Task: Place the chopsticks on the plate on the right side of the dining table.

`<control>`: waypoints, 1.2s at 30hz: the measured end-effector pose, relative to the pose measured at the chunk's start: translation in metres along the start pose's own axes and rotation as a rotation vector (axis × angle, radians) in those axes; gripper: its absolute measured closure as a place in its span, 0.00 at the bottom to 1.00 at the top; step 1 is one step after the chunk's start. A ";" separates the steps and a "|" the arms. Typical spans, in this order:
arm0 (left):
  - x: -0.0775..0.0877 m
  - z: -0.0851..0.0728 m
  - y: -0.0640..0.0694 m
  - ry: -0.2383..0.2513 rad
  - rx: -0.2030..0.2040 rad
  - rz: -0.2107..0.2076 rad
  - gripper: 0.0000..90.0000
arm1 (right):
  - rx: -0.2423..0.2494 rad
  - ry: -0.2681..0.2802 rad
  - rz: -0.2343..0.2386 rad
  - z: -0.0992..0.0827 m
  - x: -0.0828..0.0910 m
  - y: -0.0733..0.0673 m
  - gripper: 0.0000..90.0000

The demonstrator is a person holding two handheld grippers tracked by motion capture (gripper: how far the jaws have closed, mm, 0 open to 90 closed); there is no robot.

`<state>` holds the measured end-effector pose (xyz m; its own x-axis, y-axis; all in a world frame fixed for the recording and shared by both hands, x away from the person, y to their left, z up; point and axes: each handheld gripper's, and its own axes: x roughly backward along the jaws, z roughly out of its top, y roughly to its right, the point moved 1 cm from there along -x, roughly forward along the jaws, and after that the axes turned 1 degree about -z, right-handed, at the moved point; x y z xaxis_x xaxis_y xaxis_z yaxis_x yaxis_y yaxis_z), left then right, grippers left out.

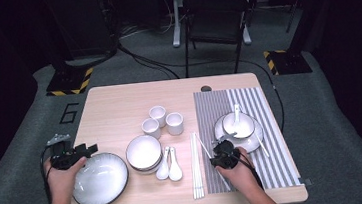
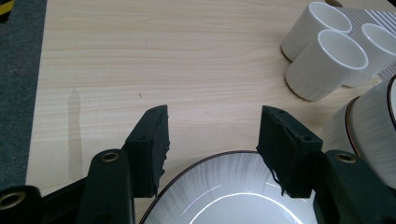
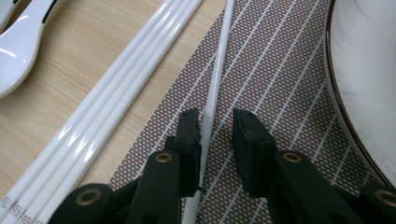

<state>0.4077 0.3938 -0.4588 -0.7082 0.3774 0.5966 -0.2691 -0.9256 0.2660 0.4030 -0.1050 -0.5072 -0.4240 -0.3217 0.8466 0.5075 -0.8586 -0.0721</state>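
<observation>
A pale wood grain is shown by the table (image 1: 114, 108). The mat (image 1: 275, 158) at the right is striped grey and white. The cups (image 1: 165, 119), spoons (image 1: 169, 164) and chopsticks (image 1: 195, 166) are white, and the near-left plate (image 1: 99, 180) is rimmed in dark brown.

Three white cups (image 1: 162, 120) stand behind two spoons (image 1: 169, 165); a chair (image 1: 215, 16) beyond.

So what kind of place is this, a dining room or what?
More likely a lab or studio mock-up: a wooden table laid with tableware, floor cables, hazard-striped stand bases, and a black folding chair.
</observation>
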 end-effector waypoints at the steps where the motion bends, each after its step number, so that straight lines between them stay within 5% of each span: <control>1: 0.000 0.000 0.000 0.001 0.005 0.000 0.48 | -0.010 0.003 -0.002 0.000 0.000 0.000 0.82; 18: -0.001 -0.001 0.001 -0.005 0.008 0.007 0.48 | -0.069 0.014 -0.024 0.001 0.003 0.010 0.94; 36: -0.003 0.002 0.002 -0.001 0.003 -0.005 0.48 | -0.075 -0.011 -0.024 -0.005 0.009 0.010 0.91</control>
<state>0.4104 0.3906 -0.4589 -0.7064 0.3819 0.5960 -0.2709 -0.9237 0.2708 0.4007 -0.1179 -0.5029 -0.4267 -0.2964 0.8545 0.4398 -0.8935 -0.0903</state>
